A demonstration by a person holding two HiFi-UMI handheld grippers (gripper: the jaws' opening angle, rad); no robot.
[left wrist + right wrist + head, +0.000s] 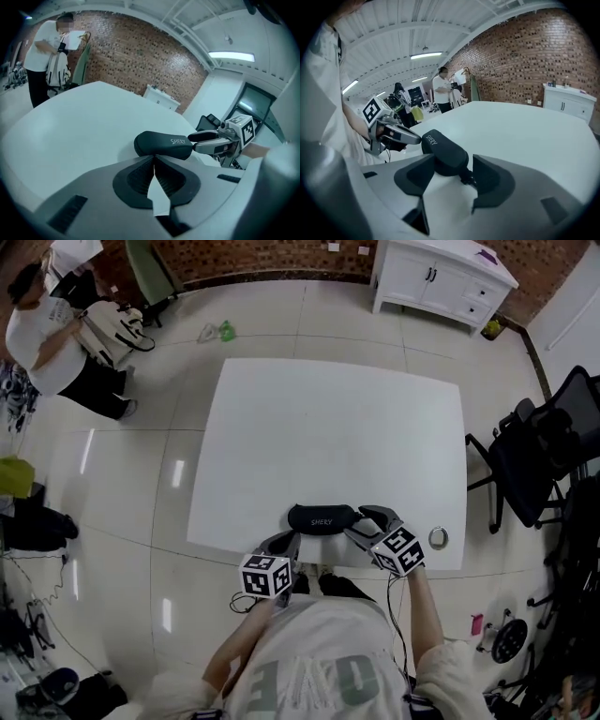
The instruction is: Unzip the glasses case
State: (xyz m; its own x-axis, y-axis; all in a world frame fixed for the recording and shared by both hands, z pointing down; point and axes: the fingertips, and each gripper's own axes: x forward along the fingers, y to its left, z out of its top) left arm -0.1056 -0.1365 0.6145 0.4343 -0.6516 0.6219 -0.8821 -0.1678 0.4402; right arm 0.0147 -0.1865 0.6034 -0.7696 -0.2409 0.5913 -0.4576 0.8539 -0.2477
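Two pads (pixel 138 180) of the left gripper (pixel 153 161) are seen pressed together at their tips, with nothing held between them. The black case (pixel 163 144) lies just beyond those tips, at the centre of the left gripper view, and whether it is touched by them cannot be told.

The fingers (pixel 415 180) of the right gripper (pixel 451 174) are held apart, and one end of the case is set between them. The pad at the left of that frame is met or overlapped by the case, while a strip of white is left showing before the pad at the right. A small dark tab (pixel 466 178) hangs from that end of the case, close beside the right-hand pad.

The case is laid flat on the white table (pixel 328 427), at the lower middle of the head view and near the table's lower edge. It is flanked by the two grippers - the left at its lower left, the right at its right end. A small ring (pixel 438 538) is seen on the table near the lower right corner, apart from the case.

Farther out, a person (pixel 42 334) stands at the upper left of the head view, a white cabinet (pixel 441 277) at the upper right, and a black chair (pixel 539 456) at the right edge.
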